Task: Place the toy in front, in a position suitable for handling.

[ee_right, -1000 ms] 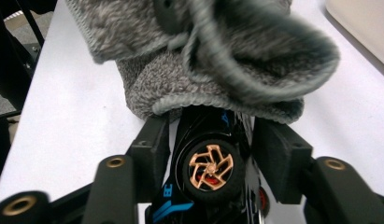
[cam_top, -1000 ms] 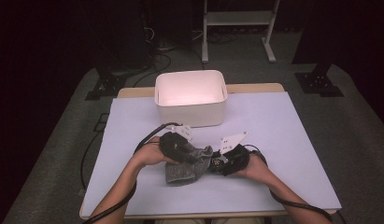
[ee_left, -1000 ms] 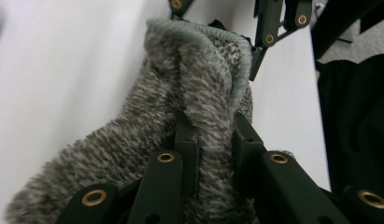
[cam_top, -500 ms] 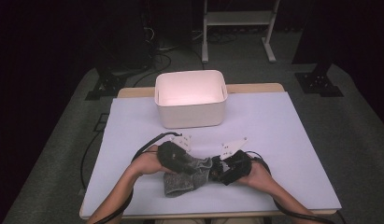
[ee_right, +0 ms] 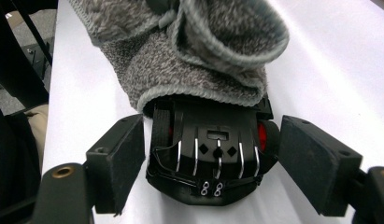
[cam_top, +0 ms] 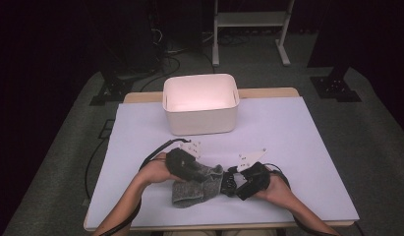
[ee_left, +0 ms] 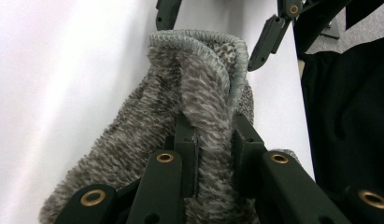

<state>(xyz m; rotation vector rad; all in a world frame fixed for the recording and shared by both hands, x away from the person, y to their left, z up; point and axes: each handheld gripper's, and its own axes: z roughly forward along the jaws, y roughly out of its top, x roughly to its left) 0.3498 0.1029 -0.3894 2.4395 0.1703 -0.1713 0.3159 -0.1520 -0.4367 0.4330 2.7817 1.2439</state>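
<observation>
My right gripper [ee_right: 213, 172] just spread off the black toy car [ee_right: 210, 154]; left gripper [ee_left: 213, 149] pinches the fuzzy grey knit sock [ee_left: 199, 107], car half-sleeved.

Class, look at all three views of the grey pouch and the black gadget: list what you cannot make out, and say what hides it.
- Front of the black gadget: right gripper view, covered by the grey fleece pouch.
- Bottom of the white bin: high view, glare washes it out.
- Left claw pads: left gripper view, sunk in pouch fabric.
- Markings on the gadget: high view, too small.
- Right claw: its arms are cut off by the bottom edge.
</observation>
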